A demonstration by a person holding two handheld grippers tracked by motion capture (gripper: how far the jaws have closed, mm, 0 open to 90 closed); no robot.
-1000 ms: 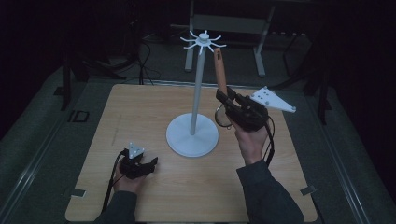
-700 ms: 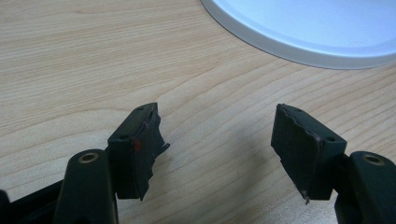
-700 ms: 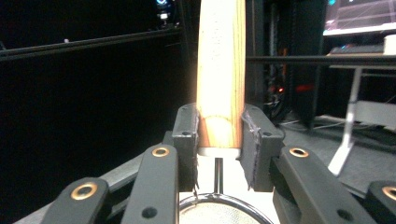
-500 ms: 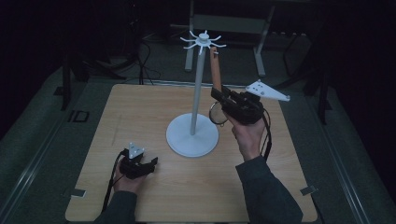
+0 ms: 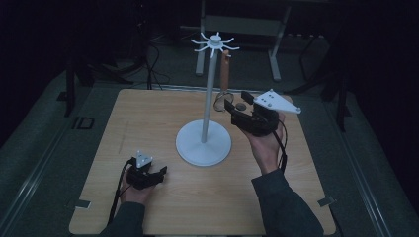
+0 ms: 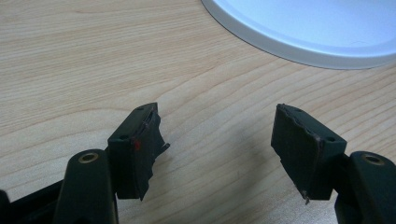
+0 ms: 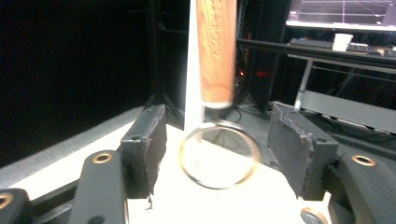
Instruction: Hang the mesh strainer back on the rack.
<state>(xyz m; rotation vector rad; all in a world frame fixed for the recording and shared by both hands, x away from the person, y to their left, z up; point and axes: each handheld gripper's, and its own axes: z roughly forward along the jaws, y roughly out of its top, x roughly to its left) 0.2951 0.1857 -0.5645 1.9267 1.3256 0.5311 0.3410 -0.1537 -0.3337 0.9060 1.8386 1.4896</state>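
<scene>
A white stand (image 5: pixel 210 94) with a round base (image 5: pixel 203 143) and a crown of hooks (image 5: pixel 215 43) stands mid-table. A tool with a wooden handle (image 5: pixel 225 74) and a round metal ring (image 5: pixel 221 102) appears to hang upright from one hook, right of the pole. My right gripper (image 5: pixel 233 107) is raised beside it, open, with the ring (image 7: pixel 218 158) between its jaws and the handle (image 7: pixel 215 51) above; neither pad touches the ring. My left gripper (image 5: pixel 159 174) rests open on the table at the front left. Nothing lies between its jaws (image 6: pixel 215 140).
The wooden table (image 5: pixel 296 187) has bare room at left, front and right. The stand's white base rim (image 6: pixel 299 44) lies just ahead of the left gripper. Dark floor, cables and a metal frame (image 5: pixel 242 24) lie beyond the far edge.
The right gripper moved left and slightly down toward the stand. The tool went from tilted to upright under the hooks. The left gripper stayed still.
</scene>
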